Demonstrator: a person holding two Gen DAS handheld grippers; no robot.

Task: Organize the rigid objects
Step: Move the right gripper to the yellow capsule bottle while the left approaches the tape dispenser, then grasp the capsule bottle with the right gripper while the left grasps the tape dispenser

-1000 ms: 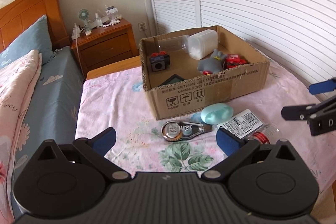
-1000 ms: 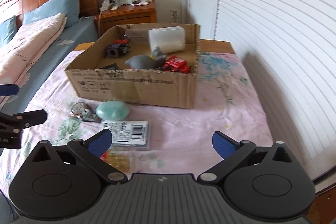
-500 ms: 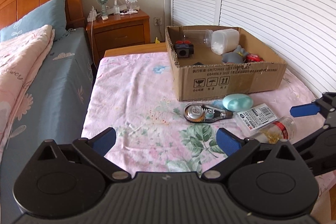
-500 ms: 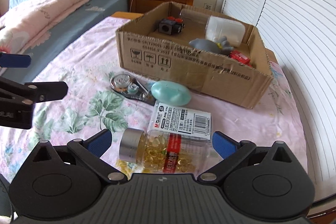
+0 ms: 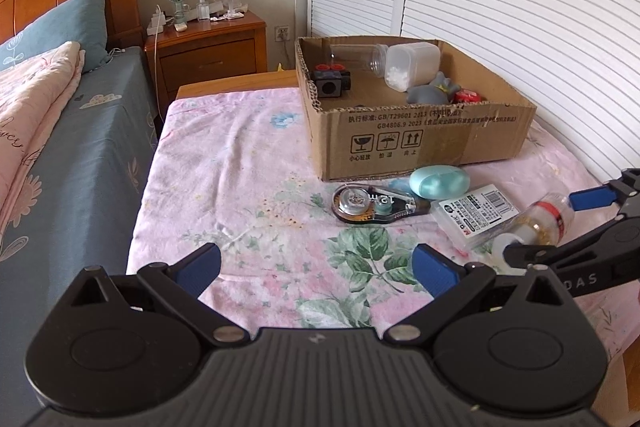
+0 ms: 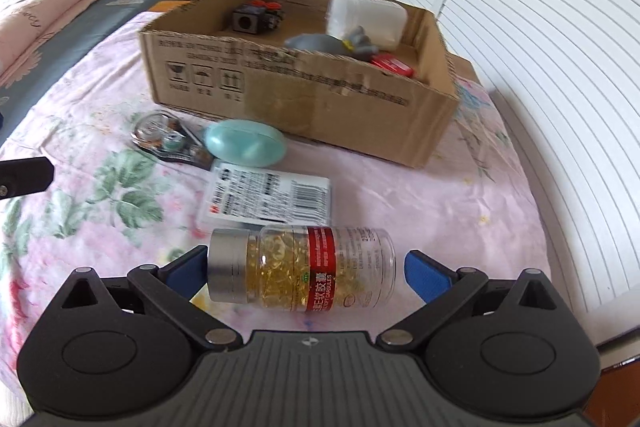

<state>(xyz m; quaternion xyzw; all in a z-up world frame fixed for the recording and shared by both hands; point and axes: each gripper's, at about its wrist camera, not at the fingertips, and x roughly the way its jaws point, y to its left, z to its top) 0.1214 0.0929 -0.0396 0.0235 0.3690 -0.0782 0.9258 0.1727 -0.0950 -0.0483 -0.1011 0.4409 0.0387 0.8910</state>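
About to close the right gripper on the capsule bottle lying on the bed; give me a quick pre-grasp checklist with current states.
1. Clear plastic capsule bottle with silver cap and red label lying between the right gripper fingers: ok.
2. Right gripper open: ok.
3. Fingers touching the bottle: cannot tell.
4. White barcoded flat pack outside the closing path: ok.
5. Left gripper open, over bare sheet, apart from the bottle: ok.
6. Brown cardboard box has free floor space: ok.

Black ribbed tongs [image 6: 306, 269], blue fingertips [image 6: 426, 273], silver screws
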